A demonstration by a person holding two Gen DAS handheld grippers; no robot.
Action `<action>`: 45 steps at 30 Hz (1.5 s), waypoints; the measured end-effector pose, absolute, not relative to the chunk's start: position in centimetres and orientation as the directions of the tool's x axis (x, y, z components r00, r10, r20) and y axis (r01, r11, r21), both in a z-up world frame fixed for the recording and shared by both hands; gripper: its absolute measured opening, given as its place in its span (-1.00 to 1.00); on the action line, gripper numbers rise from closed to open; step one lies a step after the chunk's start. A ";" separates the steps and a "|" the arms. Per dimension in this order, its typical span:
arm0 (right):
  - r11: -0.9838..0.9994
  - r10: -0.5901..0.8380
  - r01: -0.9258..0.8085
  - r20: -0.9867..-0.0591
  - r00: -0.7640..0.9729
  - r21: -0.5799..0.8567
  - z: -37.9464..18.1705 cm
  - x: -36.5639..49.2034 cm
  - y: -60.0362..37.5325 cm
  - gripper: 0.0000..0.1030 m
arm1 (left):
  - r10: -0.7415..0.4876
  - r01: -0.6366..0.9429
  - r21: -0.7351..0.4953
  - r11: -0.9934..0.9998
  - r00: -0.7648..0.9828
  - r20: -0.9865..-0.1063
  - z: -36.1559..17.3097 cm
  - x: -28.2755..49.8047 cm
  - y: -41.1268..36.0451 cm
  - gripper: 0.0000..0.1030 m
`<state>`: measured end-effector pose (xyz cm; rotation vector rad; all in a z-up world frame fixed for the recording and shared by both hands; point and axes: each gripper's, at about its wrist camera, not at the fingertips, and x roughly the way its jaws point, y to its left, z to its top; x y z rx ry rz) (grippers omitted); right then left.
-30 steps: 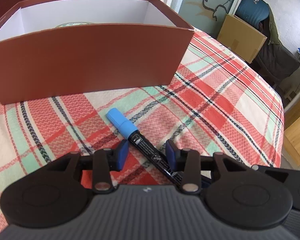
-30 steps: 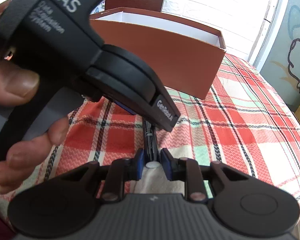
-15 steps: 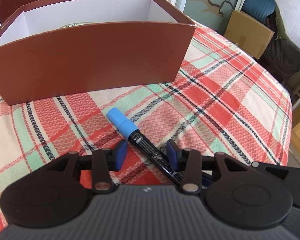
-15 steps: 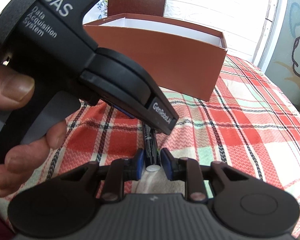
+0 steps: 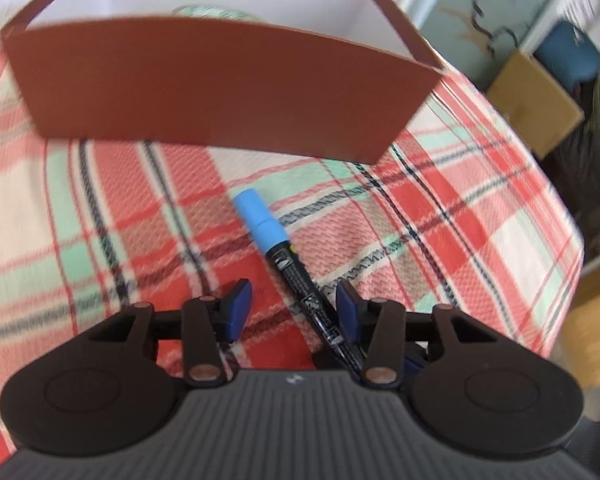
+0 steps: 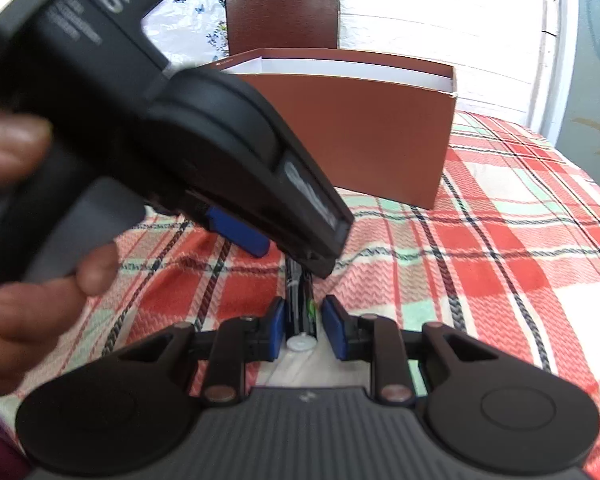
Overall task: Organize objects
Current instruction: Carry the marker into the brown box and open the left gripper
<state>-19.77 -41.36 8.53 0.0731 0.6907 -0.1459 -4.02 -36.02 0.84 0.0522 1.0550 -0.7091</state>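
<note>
A black marker (image 5: 300,288) with a light blue cap lies slanted on the plaid tablecloth (image 5: 112,208), cap toward the brown box (image 5: 220,88). My left gripper (image 5: 293,292) stands open astride its barrel, and the pads do not press on it. In the right wrist view my right gripper (image 6: 302,312) is shut on the marker's (image 6: 298,304) white-tipped rear end. Just above and ahead of it hangs the left gripper (image 6: 288,256), held by a person's hand (image 6: 12,152). The box (image 6: 360,128) is white inside, with something pale green partly showing (image 5: 208,10).
A brown chair back (image 6: 280,16) stands behind the box. Off the table's right edge are a cardboard carton (image 5: 536,100) and a blue chair (image 5: 572,56) draped with dark clothing. Plaid cloth lies bare to the right of the marker (image 6: 500,260).
The left gripper has rolled, so the box now looks tilted, and its jaws stand slightly wider. The right gripper shifted a little sideways with the marker's end still between its pads.
</note>
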 end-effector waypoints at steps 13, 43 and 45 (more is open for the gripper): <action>0.980 -0.010 0.129 -0.602 0.799 0.155 8.7 -20.0 -41.4 -0.64 | -0.582 0.524 -0.380 0.762 0.295 -0.758 0.3 -4.1 -33.6 -0.42; 0.934 -0.294 0.344 -0.350 0.890 0.091 13.0 -11.1 -48.6 -0.17 | -0.598 0.633 -0.192 0.750 0.525 -0.605 9.7 5.5 -40.6 -0.43; 0.933 -0.301 0.346 -0.311 0.901 0.100 13.2 -12.5 -47.6 -0.10 | -0.577 0.628 -0.155 0.762 0.551 -0.603 9.5 4.3 -39.7 -0.40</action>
